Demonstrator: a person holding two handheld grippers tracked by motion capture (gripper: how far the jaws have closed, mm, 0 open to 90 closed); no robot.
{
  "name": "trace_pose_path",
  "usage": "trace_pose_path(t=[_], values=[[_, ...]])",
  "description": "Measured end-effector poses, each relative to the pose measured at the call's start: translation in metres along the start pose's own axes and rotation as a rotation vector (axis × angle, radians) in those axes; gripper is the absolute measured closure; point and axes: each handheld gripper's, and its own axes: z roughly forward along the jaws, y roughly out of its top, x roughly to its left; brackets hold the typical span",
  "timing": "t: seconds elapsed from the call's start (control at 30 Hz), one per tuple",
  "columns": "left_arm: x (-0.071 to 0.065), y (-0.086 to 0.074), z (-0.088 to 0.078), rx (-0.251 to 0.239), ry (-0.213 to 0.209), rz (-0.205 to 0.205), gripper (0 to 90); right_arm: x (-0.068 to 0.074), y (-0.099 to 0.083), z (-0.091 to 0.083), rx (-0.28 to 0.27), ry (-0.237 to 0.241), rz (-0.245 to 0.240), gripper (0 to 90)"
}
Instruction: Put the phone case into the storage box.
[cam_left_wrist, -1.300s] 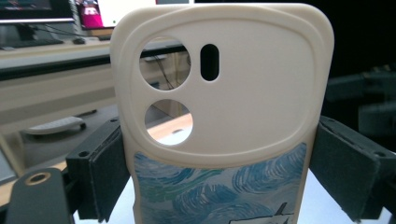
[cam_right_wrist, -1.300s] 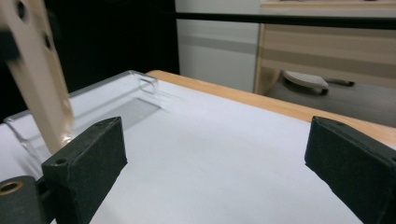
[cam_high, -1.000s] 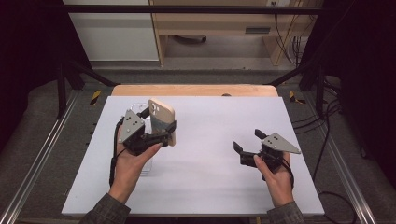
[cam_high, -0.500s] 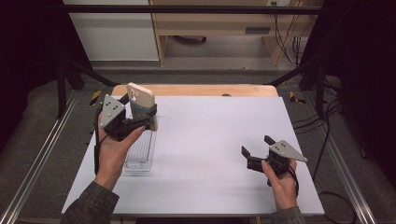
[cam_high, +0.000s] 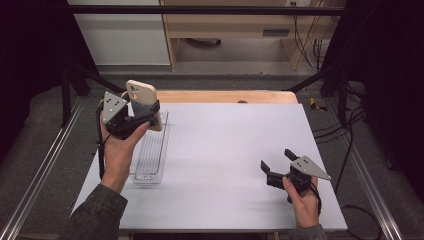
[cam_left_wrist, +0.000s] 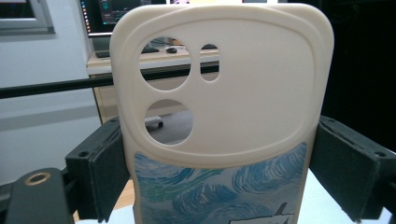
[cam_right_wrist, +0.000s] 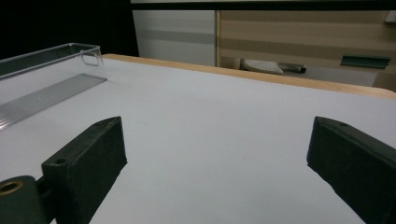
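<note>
Two grippers over a white table (cam_high: 225, 150), well apart. Left gripper (cam_high: 145, 111) sits at upper left of the high view, raised above the table's left edge; its jaws pinch a cream phone case (cam_high: 142, 97) by the long sides, case held upright. A clear plastic tray (cam_high: 150, 155) lies lengthwise on the table just below it, close to the left edge. Right gripper (cam_high: 277, 162) is at lower right, near the front edge, jaws spread wide with nothing between them. Wide bare surface runs between tray and right gripper; the far wooden edge of the table is unobstructed.

Left gripper view adds detail: the phone case (cam_left_wrist: 224, 112) has three camera cut-outs in its upper part and a blue swirl print lower down, both pads pressed against its sides. Right gripper view: open jaws low over the table, the tray (cam_right_wrist: 46, 79) at upper left of frame, its handle end visible.
</note>
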Motion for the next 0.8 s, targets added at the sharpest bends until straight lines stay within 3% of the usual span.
trace_pose_path(t=[0.3, 0.6, 0.63, 0.8], values=[[0.004, -0.001, 0.017, -0.015, 0.049, 0.013, 11.6, 0.0, -0.006, -0.004, -0.026, -0.018, 0.004, 3.5], [0.014, -0.006, 0.032, -0.005, 0.085, -0.037, 11.6, 0.002, -0.009, -0.002, -0.028, -0.003, -0.01, 3.6], [0.017, -0.008, 0.035, -0.004, 0.087, -0.075, 11.6, 0.004, -0.009, 0.001, -0.022, 0.007, -0.023, 3.6], [0.02, -0.011, 0.042, 0.006, 0.1, -0.077, 11.6, 0.008, -0.01, 0.002, -0.016, 0.021, -0.051, 3.5]])
